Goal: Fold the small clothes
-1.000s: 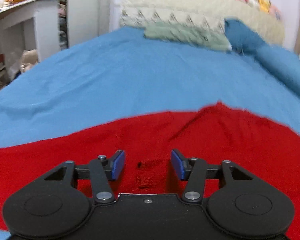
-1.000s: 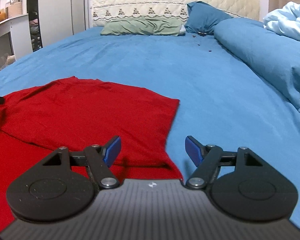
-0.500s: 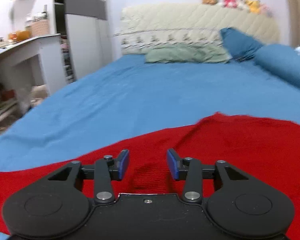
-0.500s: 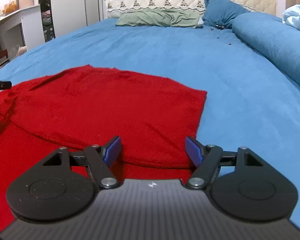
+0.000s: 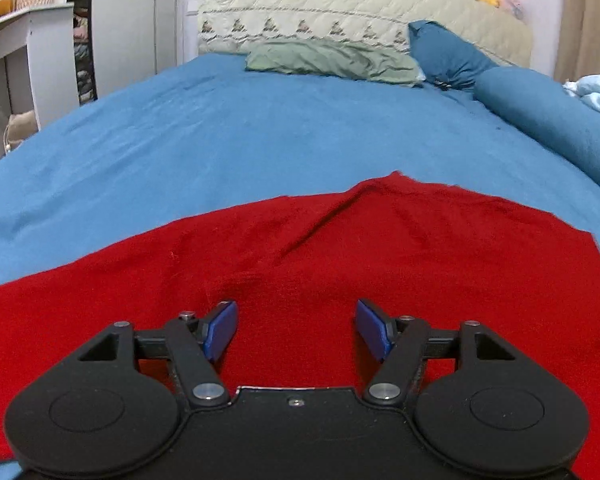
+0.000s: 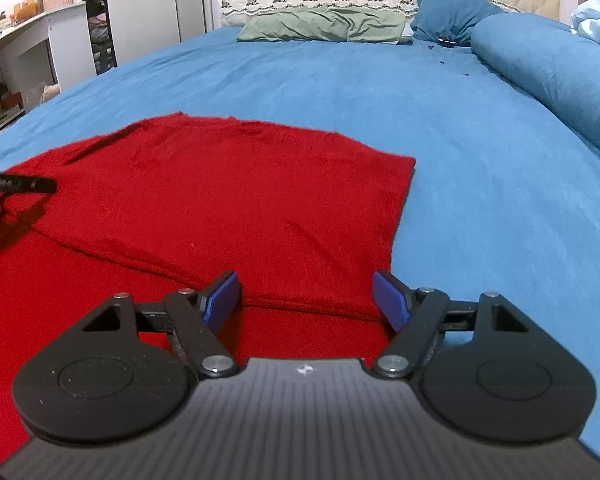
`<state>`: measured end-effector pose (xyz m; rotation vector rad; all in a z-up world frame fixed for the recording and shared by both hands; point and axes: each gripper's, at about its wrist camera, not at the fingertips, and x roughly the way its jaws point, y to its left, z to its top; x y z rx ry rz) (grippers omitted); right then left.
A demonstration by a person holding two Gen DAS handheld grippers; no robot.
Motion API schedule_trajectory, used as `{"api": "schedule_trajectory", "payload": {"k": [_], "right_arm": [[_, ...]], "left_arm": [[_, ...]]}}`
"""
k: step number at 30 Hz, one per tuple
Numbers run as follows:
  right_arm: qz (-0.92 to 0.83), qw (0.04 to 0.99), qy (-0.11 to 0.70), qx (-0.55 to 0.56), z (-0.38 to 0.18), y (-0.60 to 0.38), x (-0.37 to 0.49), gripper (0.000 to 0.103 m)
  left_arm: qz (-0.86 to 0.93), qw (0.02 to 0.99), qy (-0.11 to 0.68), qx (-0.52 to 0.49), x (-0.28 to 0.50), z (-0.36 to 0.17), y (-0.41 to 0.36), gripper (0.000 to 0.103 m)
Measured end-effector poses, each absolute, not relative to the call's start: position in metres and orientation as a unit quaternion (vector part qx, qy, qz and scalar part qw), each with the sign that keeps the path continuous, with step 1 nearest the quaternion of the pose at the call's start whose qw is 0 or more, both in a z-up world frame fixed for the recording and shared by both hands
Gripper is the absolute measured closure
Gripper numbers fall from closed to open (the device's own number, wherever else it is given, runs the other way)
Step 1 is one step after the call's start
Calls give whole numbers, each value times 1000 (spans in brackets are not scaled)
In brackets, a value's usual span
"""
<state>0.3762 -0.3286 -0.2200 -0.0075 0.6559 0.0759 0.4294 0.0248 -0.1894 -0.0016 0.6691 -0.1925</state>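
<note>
A red knit garment [image 5: 340, 248] lies on the blue bed sheet [image 5: 260, 136], folded over on itself; the folded layer's edge [image 6: 300, 304] runs just ahead of my right gripper. My left gripper [image 5: 296, 330] is open and empty, over the red cloth. My right gripper [image 6: 306, 300] is open and empty, low over the fold's edge near the garment's right side [image 6: 400, 208]. The left gripper's tip [image 6: 24, 184] shows at the left edge of the right wrist view.
A green pillow [image 5: 332, 60], a dark blue pillow [image 5: 448, 54] and a quilted headboard [image 5: 360, 4] are at the far end. A rolled blue duvet [image 6: 548, 76] lies along the right. A white desk [image 5: 24, 60] and a wardrobe [image 5: 128, 24] stand left of the bed.
The left gripper's jaws narrowed on the red cloth, then opened wide and let it go. Both grippers have drawn back a little; the folded layer now lies flat.
</note>
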Motion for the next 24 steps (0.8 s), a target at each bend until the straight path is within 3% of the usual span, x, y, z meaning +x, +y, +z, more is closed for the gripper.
{"api": "schedule_trajectory", "payload": {"k": [4, 11, 16, 21, 22, 23, 24], "right_arm": [[34, 957, 288, 16, -199, -328, 397, 11], [27, 936, 343, 73, -223, -344, 485, 11], [12, 940, 336, 60, -222, -345, 493, 11], [32, 950, 306, 46, -187, -329, 457, 10], [35, 954, 295, 44, -174, -324, 446, 6], [40, 956, 288, 42, -162, -317, 436, 0], [43, 958, 282, 40, -151, -311, 428, 0]], "left_arm": [[-108, 937, 333, 1, 415, -195, 22, 27], [-101, 937, 335, 8, 414, -207, 22, 26], [-88, 935, 343, 8, 414, -201, 19, 26], [-61, 943, 326, -10, 394, -154, 21, 26], [-52, 945, 323, -10, 388, -141, 22, 25], [-43, 947, 318, -11, 380, -125, 25, 24], [-36, 950, 311, -13, 373, -113, 28, 15]]}}
